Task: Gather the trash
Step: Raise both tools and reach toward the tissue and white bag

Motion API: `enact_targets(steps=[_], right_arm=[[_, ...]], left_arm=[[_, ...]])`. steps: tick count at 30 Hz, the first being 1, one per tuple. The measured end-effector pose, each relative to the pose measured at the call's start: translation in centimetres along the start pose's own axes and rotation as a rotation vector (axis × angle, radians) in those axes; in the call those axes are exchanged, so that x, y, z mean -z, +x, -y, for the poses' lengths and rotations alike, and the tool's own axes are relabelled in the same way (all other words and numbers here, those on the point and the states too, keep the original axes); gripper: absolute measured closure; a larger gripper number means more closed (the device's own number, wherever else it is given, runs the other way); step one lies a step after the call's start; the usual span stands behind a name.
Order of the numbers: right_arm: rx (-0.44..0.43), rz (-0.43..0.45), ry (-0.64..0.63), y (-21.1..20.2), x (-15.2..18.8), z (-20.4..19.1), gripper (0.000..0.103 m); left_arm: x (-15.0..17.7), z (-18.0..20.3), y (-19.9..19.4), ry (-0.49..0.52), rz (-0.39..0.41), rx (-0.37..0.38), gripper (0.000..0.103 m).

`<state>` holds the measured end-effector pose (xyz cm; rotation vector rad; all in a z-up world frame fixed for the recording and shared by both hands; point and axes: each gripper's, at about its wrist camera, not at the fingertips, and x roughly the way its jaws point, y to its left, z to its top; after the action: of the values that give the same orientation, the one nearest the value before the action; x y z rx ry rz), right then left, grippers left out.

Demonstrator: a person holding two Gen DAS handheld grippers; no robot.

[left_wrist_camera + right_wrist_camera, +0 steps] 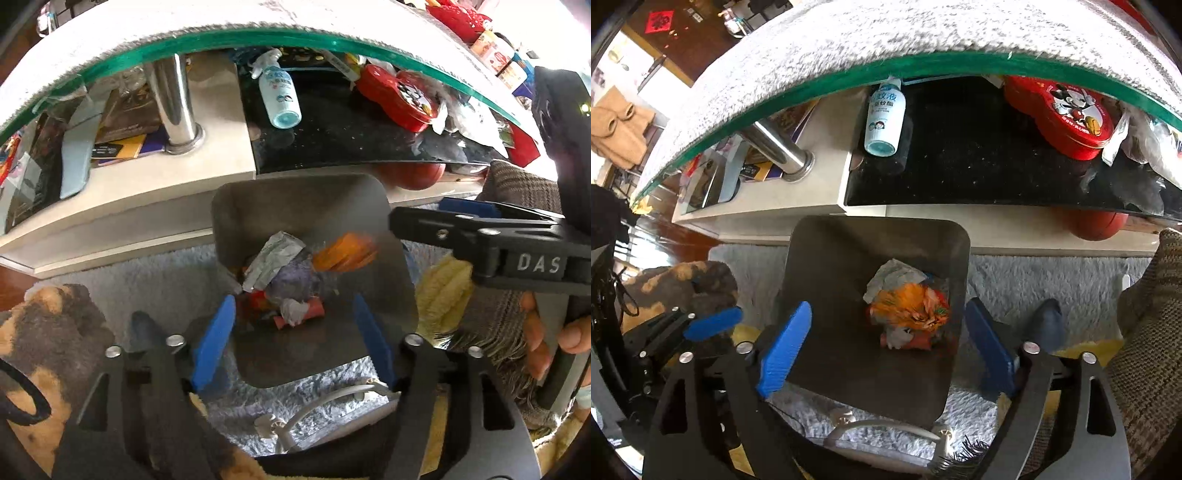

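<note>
A dark metal trash bin (236,218) (820,266) stands on the grey rug below the glass table. Inside lie crumpled wrappers: a silver one (273,258), a purple one (291,282) and red scraps (314,314). An orange wrapper (343,253) (912,306) is blurred over the pile, touching no finger. My left gripper (295,339) is open and empty above the bin's near side. My right gripper (886,343) is open and empty above the bin; it also shows in the left wrist view (465,218) at the bin's right rim.
A glass table edge (258,37) (923,62) arcs above. On the shelf under it lie a white spray bottle (279,92) (884,122) and a red Mickey tin (402,96) (1067,118). A brown plush toy (48,325) lies left. A white cable (321,402) runs over the rug.
</note>
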<state>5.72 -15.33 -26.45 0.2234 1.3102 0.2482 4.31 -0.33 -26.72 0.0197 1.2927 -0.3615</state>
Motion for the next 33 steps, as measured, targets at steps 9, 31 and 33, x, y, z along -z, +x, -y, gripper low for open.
enact_targets(steps=[9,31,33], right_arm=[[0.017,0.111,0.003,-6.3,-2.6,1.5,0.006],[0.051,0.305,-0.008,-12.5,-16.7,3.7,0.004],[0.049,0.308,-0.012,-12.2,-18.2,3.6,0.004]], left_arm=[[-2.5,-1.4,-5.3,0.008,0.093,-0.036,0.009],[-16.5,-2.1,-11.4,0.011,0.275,-0.076,0.008],[-18.1,-1.9,-10.7,0.013,0.274,-0.081,0.008]])
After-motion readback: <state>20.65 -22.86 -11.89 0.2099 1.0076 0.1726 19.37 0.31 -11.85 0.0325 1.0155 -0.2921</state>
